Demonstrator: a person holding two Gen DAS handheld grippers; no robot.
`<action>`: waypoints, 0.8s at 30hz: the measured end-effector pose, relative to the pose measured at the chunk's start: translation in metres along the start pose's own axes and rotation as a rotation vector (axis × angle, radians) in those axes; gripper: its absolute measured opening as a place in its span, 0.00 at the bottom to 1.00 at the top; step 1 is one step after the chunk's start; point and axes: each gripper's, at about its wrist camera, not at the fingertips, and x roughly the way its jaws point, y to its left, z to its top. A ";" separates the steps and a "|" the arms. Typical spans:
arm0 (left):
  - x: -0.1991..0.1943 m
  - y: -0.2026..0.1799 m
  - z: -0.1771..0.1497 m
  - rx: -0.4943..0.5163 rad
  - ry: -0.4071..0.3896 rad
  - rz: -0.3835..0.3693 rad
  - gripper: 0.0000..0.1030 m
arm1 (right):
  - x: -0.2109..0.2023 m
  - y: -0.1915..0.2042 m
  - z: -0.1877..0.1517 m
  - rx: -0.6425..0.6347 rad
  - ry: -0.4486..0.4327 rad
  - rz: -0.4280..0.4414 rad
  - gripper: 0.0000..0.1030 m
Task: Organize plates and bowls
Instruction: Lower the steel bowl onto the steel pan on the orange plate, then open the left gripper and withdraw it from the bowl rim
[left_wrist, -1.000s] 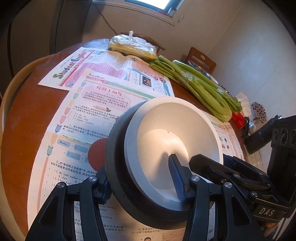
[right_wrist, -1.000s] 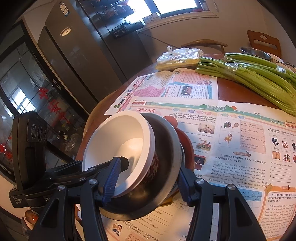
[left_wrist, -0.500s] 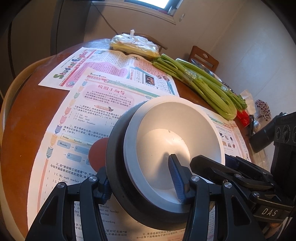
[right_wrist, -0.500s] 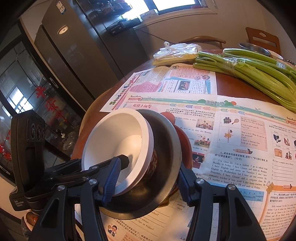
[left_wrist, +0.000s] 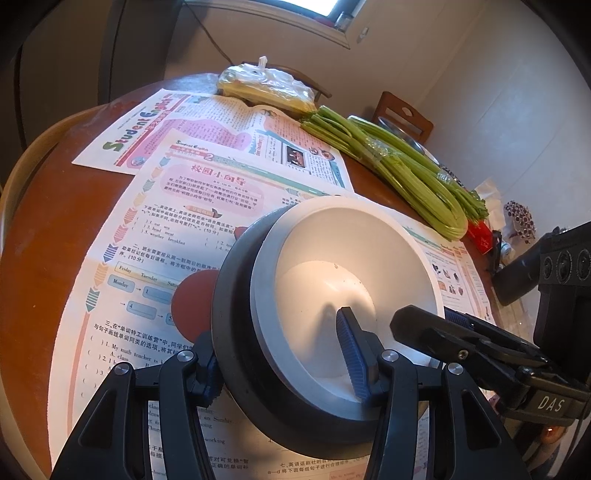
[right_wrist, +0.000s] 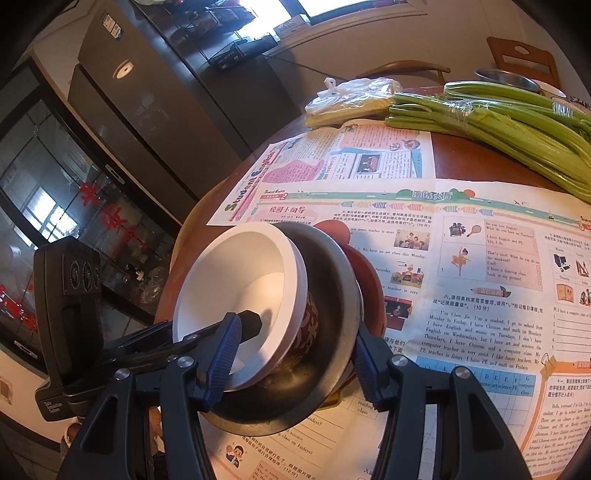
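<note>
Red dish: lying mostly hidden behind the steel bowl. Steel bowl: its base staying out of sight. Far metal basin: showing only its rim behind celery. Newspaper small print: reading too fine to make out.

A round brown wooden table is filling most of both views. Printed newspaper sheets are lying across its middle. A bundle of green celery is lying at the upper right, and a plastic bag of yellowish food is sitting at the top centre.
</note>
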 end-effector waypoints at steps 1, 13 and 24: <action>0.000 0.001 0.000 -0.003 0.002 -0.005 0.53 | -0.001 -0.001 0.000 0.004 -0.001 0.005 0.56; -0.001 0.002 0.001 -0.009 -0.006 -0.005 0.55 | -0.014 -0.002 0.001 -0.017 -0.043 -0.049 0.56; -0.007 -0.001 -0.001 0.009 -0.021 0.016 0.55 | -0.016 -0.008 -0.001 -0.007 -0.050 -0.065 0.56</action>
